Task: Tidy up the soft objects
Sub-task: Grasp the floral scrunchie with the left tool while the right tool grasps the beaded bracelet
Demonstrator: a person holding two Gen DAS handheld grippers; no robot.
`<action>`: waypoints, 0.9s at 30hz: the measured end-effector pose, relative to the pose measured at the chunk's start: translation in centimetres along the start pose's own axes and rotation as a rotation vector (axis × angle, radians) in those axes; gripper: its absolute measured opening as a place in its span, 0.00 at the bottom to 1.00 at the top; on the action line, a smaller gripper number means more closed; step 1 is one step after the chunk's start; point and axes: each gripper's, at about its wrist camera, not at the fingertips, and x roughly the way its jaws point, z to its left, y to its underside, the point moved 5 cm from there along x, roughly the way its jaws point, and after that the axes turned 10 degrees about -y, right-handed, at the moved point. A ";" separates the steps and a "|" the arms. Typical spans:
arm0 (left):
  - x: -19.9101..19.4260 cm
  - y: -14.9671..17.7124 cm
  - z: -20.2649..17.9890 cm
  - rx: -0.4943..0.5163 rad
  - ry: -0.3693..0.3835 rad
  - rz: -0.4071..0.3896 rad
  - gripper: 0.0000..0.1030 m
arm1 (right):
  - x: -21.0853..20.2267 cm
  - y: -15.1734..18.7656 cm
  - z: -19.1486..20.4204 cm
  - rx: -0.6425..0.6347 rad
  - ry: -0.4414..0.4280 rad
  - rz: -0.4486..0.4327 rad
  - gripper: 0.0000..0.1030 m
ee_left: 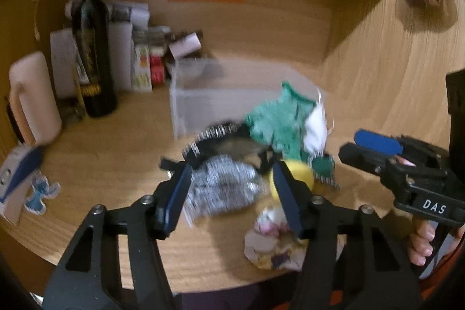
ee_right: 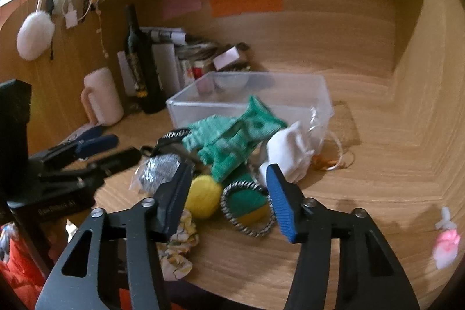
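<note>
A pile of soft things lies on the wooden desk in front of a clear plastic box [ee_right: 290, 89]. It holds a green knit cloth [ee_right: 232, 138], a white cloth [ee_right: 287, 153], a yellow ball [ee_right: 203, 196], a silver scrubber in a bag [ee_right: 161, 167], a green and yellow round piece with a striped rim [ee_right: 247, 208] and a floral scrunchie [ee_right: 180, 249]. My right gripper [ee_right: 229, 199] is open and empty just before the pile. My left gripper [ee_left: 232, 193] is open and empty over the silver scrubber [ee_left: 221, 188] and yellow ball [ee_left: 296, 176].
A dark bottle [ee_right: 142, 63], a pink jug [ee_right: 103, 98], and stacked boxes and papers [ee_right: 186, 54] stand at the back left. A pink object [ee_right: 446, 246] lies at the right desk edge. A shelf overhangs the desk. A sticker [ee_left: 40, 193] lies at left.
</note>
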 end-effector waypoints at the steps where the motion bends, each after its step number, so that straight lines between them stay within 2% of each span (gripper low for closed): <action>1: 0.3 0.5 -0.2 0.003 0.007 0.017 0.53 | 0.2 0.3 0.1 -0.004 0.000 0.011 0.47; 12: 1.6 3.6 -2.8 0.074 0.089 0.140 0.53 | 1.6 2.9 -2.2 0.026 0.051 0.119 0.47; 16: 2.5 4.3 -3.2 0.080 0.088 0.167 0.52 | 2.5 3.7 -2.9 0.039 0.060 0.155 0.47; 18: 2.6 4.6 -3.2 0.083 0.075 0.156 0.47 | 2.9 4.1 -3.3 0.057 0.047 0.166 0.47; 22: 2.6 4.8 -3.0 0.068 0.046 0.149 0.31 | 3.2 4.4 -3.5 0.067 0.029 0.173 0.45; 24: 2.5 5.1 -2.9 0.065 0.036 0.146 0.22 | 3.3 4.4 -3.5 0.070 0.019 0.175 0.32; 27: 2.3 5.4 -2.7 0.064 0.031 0.140 0.15 | 3.5 4.5 -3.4 0.066 0.017 0.171 0.29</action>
